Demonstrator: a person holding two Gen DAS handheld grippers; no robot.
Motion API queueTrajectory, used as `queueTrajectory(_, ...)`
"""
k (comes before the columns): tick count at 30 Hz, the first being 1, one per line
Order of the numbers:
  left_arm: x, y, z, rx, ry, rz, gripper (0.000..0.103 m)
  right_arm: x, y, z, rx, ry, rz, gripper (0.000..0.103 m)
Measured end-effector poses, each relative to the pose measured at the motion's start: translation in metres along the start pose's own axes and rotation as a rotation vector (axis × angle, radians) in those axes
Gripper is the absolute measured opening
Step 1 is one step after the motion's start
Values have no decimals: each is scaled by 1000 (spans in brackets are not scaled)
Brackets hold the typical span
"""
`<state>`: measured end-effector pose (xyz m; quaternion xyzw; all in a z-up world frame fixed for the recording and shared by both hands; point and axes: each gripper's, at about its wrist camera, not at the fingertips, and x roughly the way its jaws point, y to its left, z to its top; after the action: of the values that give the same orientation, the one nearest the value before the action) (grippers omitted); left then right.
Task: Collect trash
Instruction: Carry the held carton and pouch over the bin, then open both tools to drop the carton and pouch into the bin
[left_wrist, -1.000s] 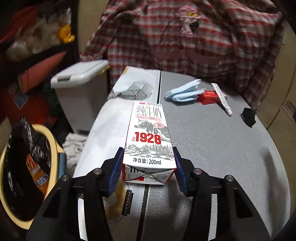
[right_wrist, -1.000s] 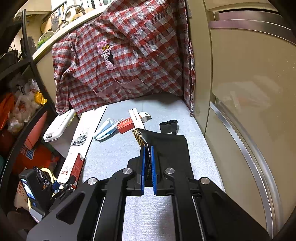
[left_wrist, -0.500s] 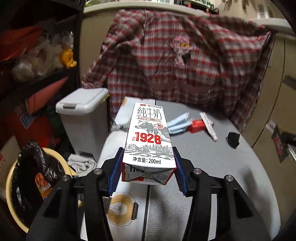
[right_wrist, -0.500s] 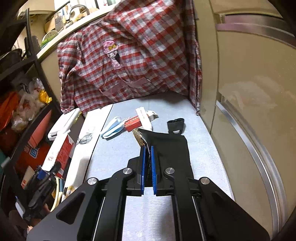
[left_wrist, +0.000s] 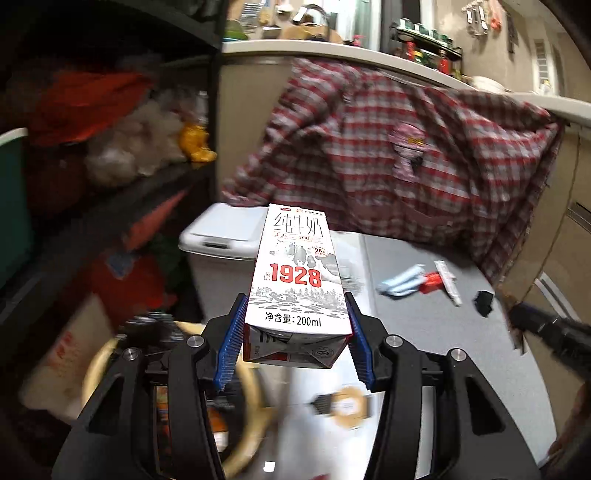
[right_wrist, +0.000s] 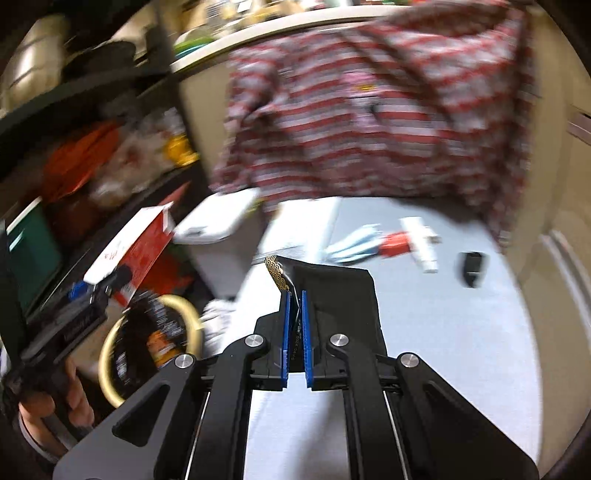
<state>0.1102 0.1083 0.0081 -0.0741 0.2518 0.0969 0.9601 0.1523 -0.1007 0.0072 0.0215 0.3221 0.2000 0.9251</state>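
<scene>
My left gripper (left_wrist: 295, 325) is shut on a white and red 200 ml milk carton (left_wrist: 295, 273) and holds it in the air left of the grey table (left_wrist: 443, 332), above a yellow-rimmed trash bin (left_wrist: 236, 417) lined with a black bag. The carton also shows in the right wrist view (right_wrist: 129, 251), above the bin (right_wrist: 147, 343). My right gripper (right_wrist: 294, 321) is shut on a flat black wrapper (right_wrist: 340, 291) with a gold-patterned corner, held over the table's left part.
On the table lie a blue face mask (left_wrist: 400, 282), a red box (left_wrist: 432, 282), a white tube (left_wrist: 447, 282) and a black clip (left_wrist: 484, 302). A plaid shirt (left_wrist: 406, 155) hangs behind. A white lidded bin (left_wrist: 221, 232) and cluttered shelves (left_wrist: 110, 147) stand left.
My left gripper has lifted the carton off the table and swung it left over the trash bin. My right gripper has moved left with the black wrapper.
</scene>
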Motion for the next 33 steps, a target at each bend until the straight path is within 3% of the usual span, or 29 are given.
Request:
queueTrajectory(6, -15, 69, -3, -57, 28, 83, 50, 33, 83, -5, -105, 49, 132, 6)
queueTrajectory(12, -4, 121, -17, -122, 140, 106, 50, 77, 151, -15, -172, 120, 219, 6)
queueTrajectory(21, 9, 144, -23, -120, 201, 153, 51, 117, 199, -25, -191, 191, 275, 7)
queueTrajectory(23, 12, 148, -26, -123, 218, 171, 52, 121, 202, -24, -180, 191, 278, 11)
queueTrajectory(24, 12, 150, -26, -129, 219, 189, 62, 123, 202, -24, -170, 189, 271, 11)
queueTrajectory(25, 13, 152, -26, -133, 218, 207, 81, 124, 202, -23, -164, 192, 266, 21)
queueTrajectory(26, 13, 154, -26, -137, 212, 225, 87, 125, 202, -23, -153, 195, 257, 30)
queueTrajectory(28, 9, 159, -27, -148, 187, 269, 90, 124, 200, -23, -143, 182, 223, 46)
queueTrajectory(33, 13, 162, -26, -148, 194, 288, 92, 122, 199, -22, -151, 173, 196, 50)
